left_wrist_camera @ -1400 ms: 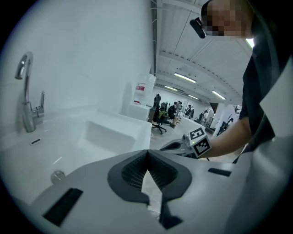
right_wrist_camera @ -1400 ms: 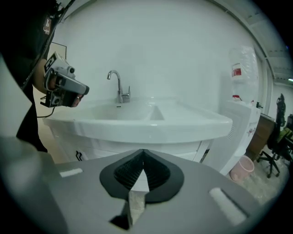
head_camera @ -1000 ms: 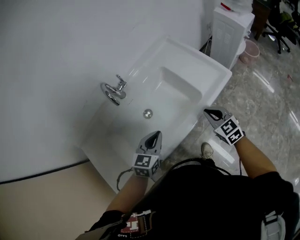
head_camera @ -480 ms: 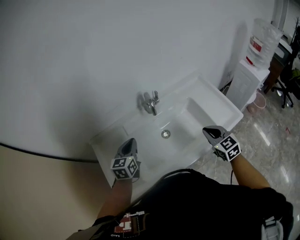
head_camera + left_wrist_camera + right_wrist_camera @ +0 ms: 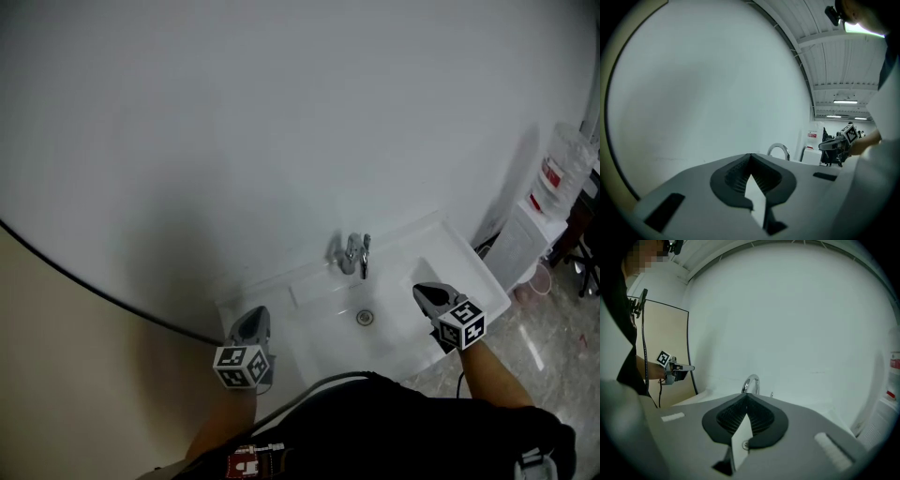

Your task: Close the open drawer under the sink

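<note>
The white sink (image 5: 323, 335) with a chrome faucet (image 5: 354, 254) and a drain (image 5: 365, 318) lies low in the head view. The drawer under it is hidden by the basin and my body. My left gripper (image 5: 253, 315) hovers over the sink's left end, shut and empty. My right gripper (image 5: 425, 291) hovers over the basin's right part, also shut and empty. The left gripper view shows shut jaws (image 5: 750, 155), the faucet (image 5: 779, 149) and the right gripper (image 5: 838, 143) beyond. In the right gripper view the shut jaws (image 5: 747, 395) point at the faucet (image 5: 751, 382), with the left gripper (image 5: 678, 369) far left.
A plain white wall (image 5: 281, 122) fills most of the head view. A black cable (image 5: 75, 277) runs along a beige panel (image 5: 66, 384) at the left. A water dispenser (image 5: 560, 183) stands right of the sink on the marble floor (image 5: 553, 361).
Both grippers have risen from the sink's front edge to above its top. The left one moved to the sink's left end. The head view has tilted up onto the wall.
</note>
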